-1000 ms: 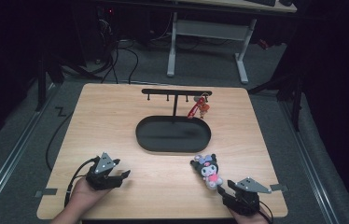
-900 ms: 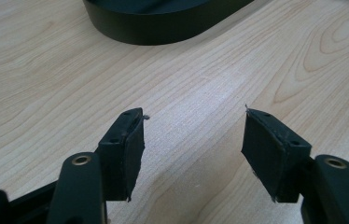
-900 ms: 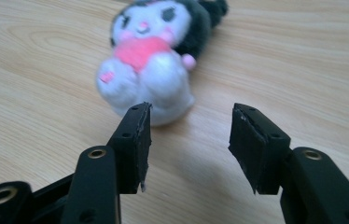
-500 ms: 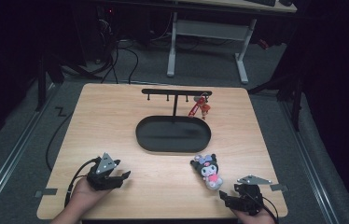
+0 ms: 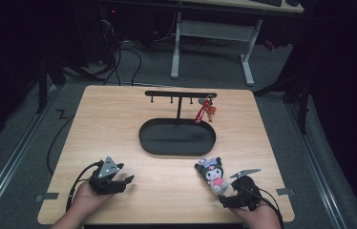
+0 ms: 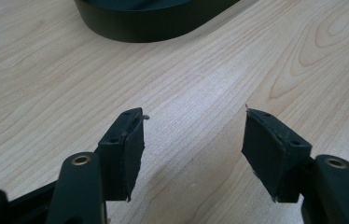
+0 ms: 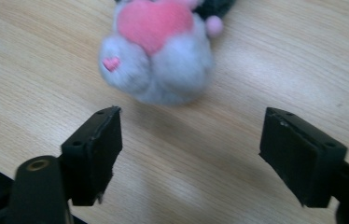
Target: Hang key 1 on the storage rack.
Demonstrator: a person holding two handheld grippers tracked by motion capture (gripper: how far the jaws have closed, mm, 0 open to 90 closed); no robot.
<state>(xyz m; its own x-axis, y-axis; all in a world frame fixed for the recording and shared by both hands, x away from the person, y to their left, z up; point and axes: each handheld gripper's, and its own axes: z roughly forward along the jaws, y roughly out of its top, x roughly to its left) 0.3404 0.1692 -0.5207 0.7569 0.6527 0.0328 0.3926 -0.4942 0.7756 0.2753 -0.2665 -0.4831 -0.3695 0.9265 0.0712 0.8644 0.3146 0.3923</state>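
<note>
Right gripper point(image 7: 189, 156): jaws spread wide, holding nothing; low at the lower right of the high view, aimed up-frame at the toy.
Plush toy point(image 7: 158, 51): grey body with a pink heart, lying on the wood just beyond the right jaw tips, apart from both pads; in the high view point(image 5: 213, 175), lower right of centre, just beside the right gripper point(image 5: 227, 197).
Left gripper point(image 6: 193, 140): jaws wide apart, empty, bare wood between them; lower left of the high view point(image 5: 125, 180), well apart from the toy.
Hands: both entering from the bottom edge, each wrapped around a gripper, held low near the near table edge.
Tray point(image 5: 177, 137): black oval, centre of the high view, nothing visible inside; its rim at the top of the left gripper view point(image 6: 154, 21).
Rack point(image 5: 180, 95): black T-shaped bar with pegs behind the tray, upper centre.
Red keychain point(image 5: 205, 111): hanging from the right end of the rack.
Done, as judged: one charm hung.
Left, as judged: plush toy not yet grasped, lifted or hung.
Table point(image 5: 114, 119): light wood.
</note>
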